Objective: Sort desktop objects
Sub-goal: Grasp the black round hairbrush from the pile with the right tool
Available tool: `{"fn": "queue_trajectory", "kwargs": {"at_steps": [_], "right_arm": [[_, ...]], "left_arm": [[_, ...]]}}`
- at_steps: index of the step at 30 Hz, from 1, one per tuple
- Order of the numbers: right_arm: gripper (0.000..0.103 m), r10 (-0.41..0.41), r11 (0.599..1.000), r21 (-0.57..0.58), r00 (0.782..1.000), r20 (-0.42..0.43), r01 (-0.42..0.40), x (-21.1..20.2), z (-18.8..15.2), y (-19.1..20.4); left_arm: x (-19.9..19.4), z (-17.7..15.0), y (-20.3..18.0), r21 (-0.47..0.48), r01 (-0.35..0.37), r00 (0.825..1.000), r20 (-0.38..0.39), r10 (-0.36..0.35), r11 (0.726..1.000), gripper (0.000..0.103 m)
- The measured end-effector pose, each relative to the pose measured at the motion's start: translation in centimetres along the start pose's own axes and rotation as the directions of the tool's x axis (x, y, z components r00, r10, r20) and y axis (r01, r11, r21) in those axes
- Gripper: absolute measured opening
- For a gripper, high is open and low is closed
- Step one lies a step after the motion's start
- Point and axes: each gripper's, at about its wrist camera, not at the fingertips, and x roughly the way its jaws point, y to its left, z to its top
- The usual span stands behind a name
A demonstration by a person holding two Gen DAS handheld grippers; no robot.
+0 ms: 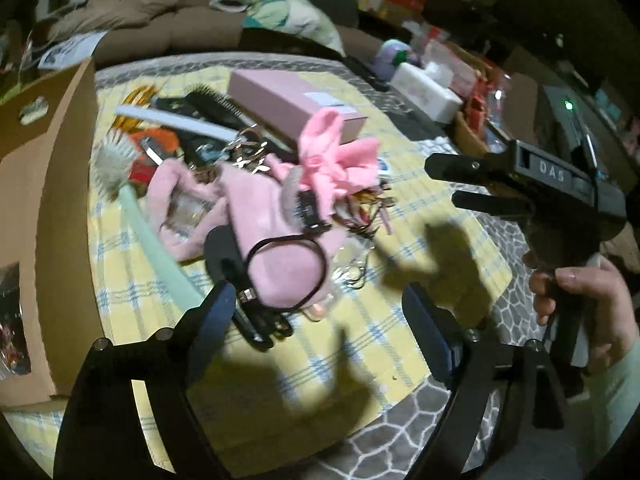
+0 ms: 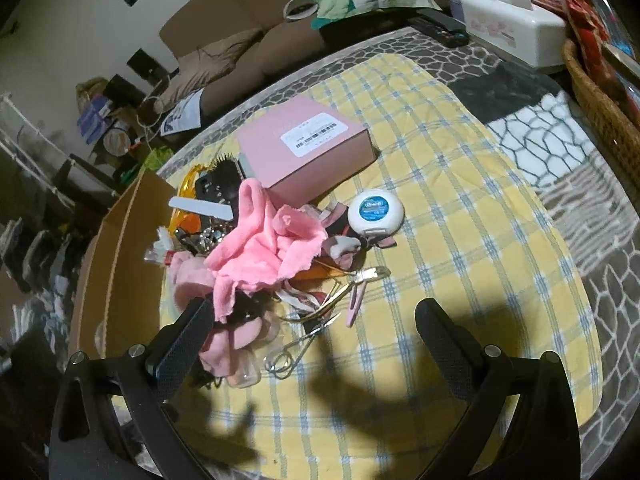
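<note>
A heap of small objects lies on the yellow checked cloth (image 2: 460,216): a bright pink cloth (image 2: 260,252), a pale pink fuzzy pouch (image 1: 276,240) with a black hair tie (image 1: 280,272) on it, a pink box (image 2: 308,144), a round floss case (image 2: 374,208), an eyelash curler (image 2: 296,344), a nail file (image 2: 200,207), a dish brush (image 1: 116,160). My left gripper (image 1: 320,316) is open and empty, hovering just in front of the pouch. My right gripper (image 2: 312,328) is open and empty above the heap's near edge; it also shows in the left wrist view (image 1: 444,184).
An open cardboard box (image 1: 44,216) stands left of the heap, also in the right wrist view (image 2: 116,256). A tissue box (image 2: 516,28), a remote (image 2: 440,24) and a wicker basket (image 2: 600,100) sit at the far right. A brown sofa (image 2: 240,28) is behind the table.
</note>
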Motion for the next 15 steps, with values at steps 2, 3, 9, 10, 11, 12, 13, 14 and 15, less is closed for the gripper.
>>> {"fn": "queue_trajectory", "kwargs": {"at_steps": [2,3,9,10,11,12,13,14,15], "right_arm": [[0.103,-0.021,0.999,-0.039,1.000,0.002,0.021,0.6,0.2,0.5],[0.103,-0.024,0.998,-0.066,1.000,0.010,0.025,0.8,0.3,0.9],[0.077,-0.016,0.978,-0.209,0.998,0.054,0.027,2.2,1.5,4.8],[0.074,-0.007,0.972,-0.233,0.998,0.057,0.020,2.7,2.0,5.6],[0.072,0.000,0.966,-0.257,0.998,0.058,0.015,3.3,2.6,6.4],[0.070,0.000,0.961,-0.277,0.998,0.057,0.016,3.9,3.1,7.0],[0.069,-0.012,0.950,-0.312,0.998,0.061,0.030,4.8,3.9,8.1],[0.068,-0.026,0.940,-0.339,0.998,0.065,0.046,5.6,4.5,8.8],[0.066,-0.039,0.929,-0.365,0.997,0.064,0.060,6.6,5.3,9.6]], "left_arm": [[0.2,-0.1,0.6,-0.020,-0.002,1.000,-0.003,0.002,1.000,0.085],[0.4,-0.2,0.9,-0.029,-0.006,1.000,-0.010,0.005,1.000,0.085],[-0.3,-0.1,1.7,-0.084,0.014,1.000,0.007,-0.013,0.996,0.087],[-0.4,0.0,1.7,-0.087,0.016,1.000,0.011,-0.015,0.996,0.089],[-0.4,0.0,1.8,-0.091,0.016,1.000,0.013,-0.015,0.996,0.090],[-0.4,0.1,1.9,-0.094,0.017,1.000,0.013,-0.015,0.995,0.090],[-0.4,0.1,2.0,-0.097,0.018,1.000,0.012,-0.017,0.995,0.090],[-0.3,0.1,2.1,-0.100,0.018,1.000,0.010,-0.017,0.995,0.090],[-0.3,0.0,2.2,-0.103,0.017,1.000,0.006,-0.017,0.995,0.090]]}}
